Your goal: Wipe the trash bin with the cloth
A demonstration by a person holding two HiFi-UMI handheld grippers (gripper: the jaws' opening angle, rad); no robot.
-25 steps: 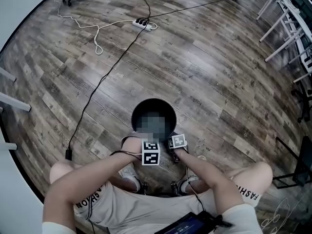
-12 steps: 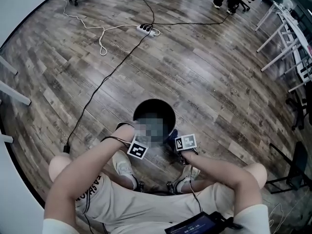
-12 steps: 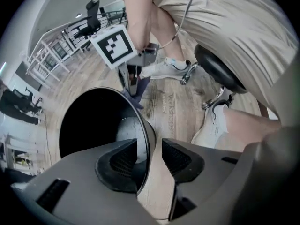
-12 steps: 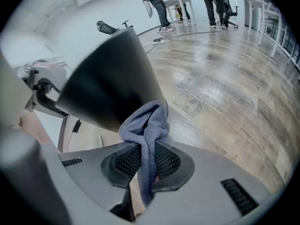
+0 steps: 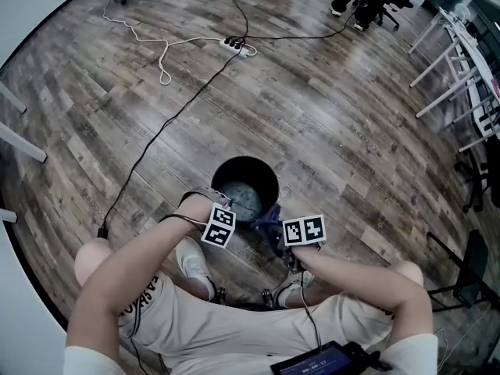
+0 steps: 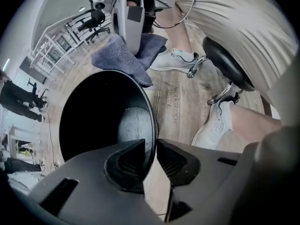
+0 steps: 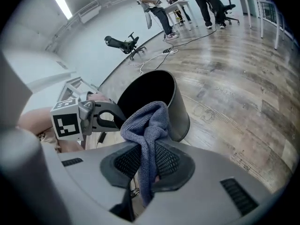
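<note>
My left claw (image 6: 150,156) has just been closing its jaws onto the near rim of the trash bin (image 5: 244,164), while my right claw (image 7: 149,165) clamps the cloth (image 7: 147,121) just beside that bin's outer wall, which lies straight ahead.

I see: wood-plank floor (image 5: 351,131) | 1 black trash bin (image 5: 247,159) upright on it | 1 white power strip (image 5: 237,48) far off | 1 black cable (image 5: 168,127) across planks

The mouth of the trash bin (image 5: 244,186) stands open from above, and bare floor (image 5: 344,131) lies beyond it and to its right. On the near side your shoes (image 5: 191,258) and the stool (image 6: 228,64) crowd close; a black cable (image 5: 168,129) crosses the floor on its left.
</note>
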